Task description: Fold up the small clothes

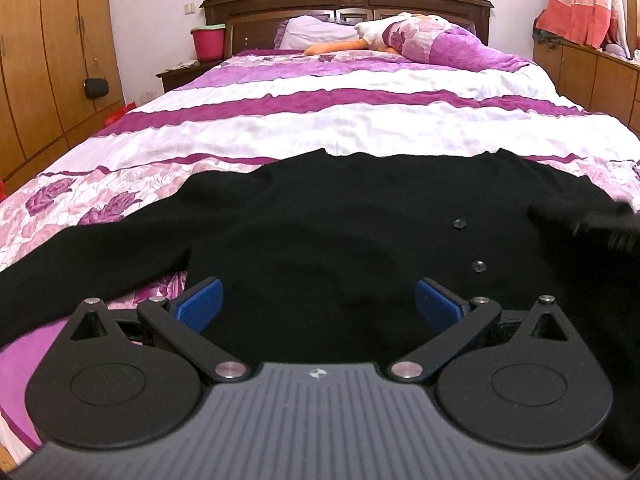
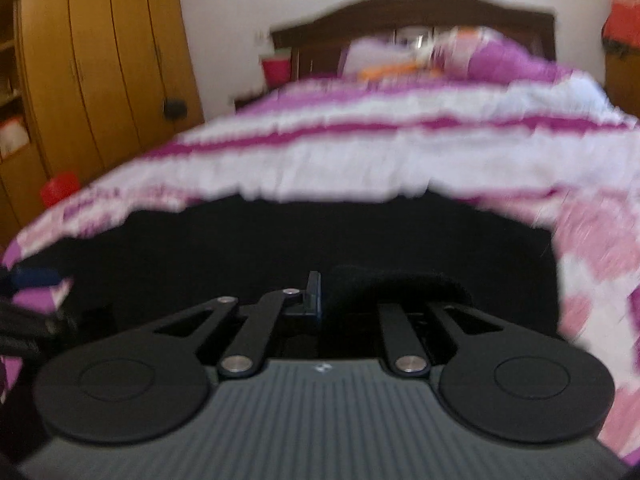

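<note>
One black cardigan [image 1: 340,216] (right claw [image 2: 320,300] gripping)

Matte black left gripper [image 1: 319,307] with ribbed blue pads [image 1: 199,305], silver pivot screws, round discs lower left and right, grey ridged housing along bottom; right gripper [image 2: 340,300] alike.

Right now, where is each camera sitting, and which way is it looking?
Left wrist view: on the left gripper, facing the headboard over the black cardigan; its blue fingers are spread open.
Right wrist view: on the right gripper, blurry, facing the same way; its fingers are pinched shut on a fold of cardigan.
Both show the purple striped bed, the cardigan and the wardrobe.
</note>
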Demonstrator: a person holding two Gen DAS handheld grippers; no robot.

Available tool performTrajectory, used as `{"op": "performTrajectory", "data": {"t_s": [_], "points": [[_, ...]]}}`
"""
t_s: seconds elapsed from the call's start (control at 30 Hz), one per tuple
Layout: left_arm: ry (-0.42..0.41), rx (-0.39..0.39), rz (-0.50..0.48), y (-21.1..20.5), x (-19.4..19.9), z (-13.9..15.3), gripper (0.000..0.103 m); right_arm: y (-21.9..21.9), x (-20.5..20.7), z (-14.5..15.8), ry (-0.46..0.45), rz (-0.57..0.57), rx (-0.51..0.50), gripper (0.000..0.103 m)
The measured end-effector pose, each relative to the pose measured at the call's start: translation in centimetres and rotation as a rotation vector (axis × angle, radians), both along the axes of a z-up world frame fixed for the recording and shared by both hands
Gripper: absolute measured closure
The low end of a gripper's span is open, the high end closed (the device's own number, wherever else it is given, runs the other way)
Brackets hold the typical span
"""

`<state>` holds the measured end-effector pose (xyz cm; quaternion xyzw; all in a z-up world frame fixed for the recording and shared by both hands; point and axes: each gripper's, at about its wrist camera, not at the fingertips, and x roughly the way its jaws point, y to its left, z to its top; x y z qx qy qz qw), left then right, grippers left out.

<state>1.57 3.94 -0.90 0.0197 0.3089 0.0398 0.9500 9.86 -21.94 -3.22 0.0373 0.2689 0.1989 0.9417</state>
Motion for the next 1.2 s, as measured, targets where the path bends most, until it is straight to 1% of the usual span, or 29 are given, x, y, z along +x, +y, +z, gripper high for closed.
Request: {"op": "performTrajectory", "data": {"t_s": [0.03,0.07,0.1,0.13,0.17,0.2,0.33,0.43,0.57,0.7,0.77,0.87,0.97,1.03,1.1,1.2], "points": [[0.002,-0.003,0.0,0.1,0.0,0.0,0.0,0.4,-0.1,-0.6,0.034,0.01,-0.015,0.09],[0.002,-0.006,-0.002,0.0,0.0,-0.1,0.0,0.6,-0.6,-1.0,0.054,0.016,-0.026,0.082],[0.001,-0.009,-0.007,0.0,0.0,0.0,0.0,1.0,-1.5,-1.4,0.061,0.022,-0.032,0.076],[-0.001,-0.01,-0.012,-0.1,-0.1,0.0,0.0,1.2,-2.3,-1.4,0.065,0.027,-0.033,0.064],[-0.002,-0.009,-0.015,-0.3,-0.1,0.0,0.0,1.2,-3.0,-1.4,0.067,0.028,-0.031,0.056],[-0.003,-0.009,-0.02,-0.5,-0.1,0.1,0.0,1.2,-3.8,-1.4,0.071,0.027,-0.028,0.054],[-0.01,-0.003,-0.049,-1.6,-0.4,0.3,0.0,0.3,-6.9,-0.8,0.093,0.03,-0.003,0.053],[-0.015,0.0,-0.079,-2.7,-0.6,0.7,0.0,-1.6,-8.7,-0.1,0.114,0.008,0.056,0.053],[-0.015,-0.011,-0.136,-4.7,-0.8,1.3,0.0,-4.6,-10.5,0.7,0.102,-0.08,0.115,0.053],[-0.011,-0.016,-0.222,-7.7,-1.1,1.8,0.0,-7.2,-12.0,1.0,0.063,-0.19,0.091,0.053],[0.006,-0.037,-0.273,-9.2,-0.8,2.0,0.0,-8.7,-12.6,0.7,0.057,-0.231,0.085,0.052],[0.034,-0.072,-0.318,-11.7,0.0,2.4,0.0,-10.6,-12.7,-0.2,0.075,-0.244,0.111,0.053],[0.039,-0.096,-0.359,-14.2,0.6,2.5,0.0,-12.3,-13.1,-1.1,0.068,-0.305,0.124,0.052],[0.036,-0.088,-0.389,-16.0,0.6,2.2,0.0,-13.8,-12.8,-1.7,0.074,-0.345,0.187,0.05],[0.032,-0.068,-0.409,-17.5,0.7,1.6,0.0,-15.3,-11.9,-2.2,0.09,-0.357,0.262,0.05],[0.038,-0.054,-0.438,-19.6,0.5,0.8,0.0,-16.5,-10.7,-2.3,0.071,-0.38,0.324,0.05]]}}
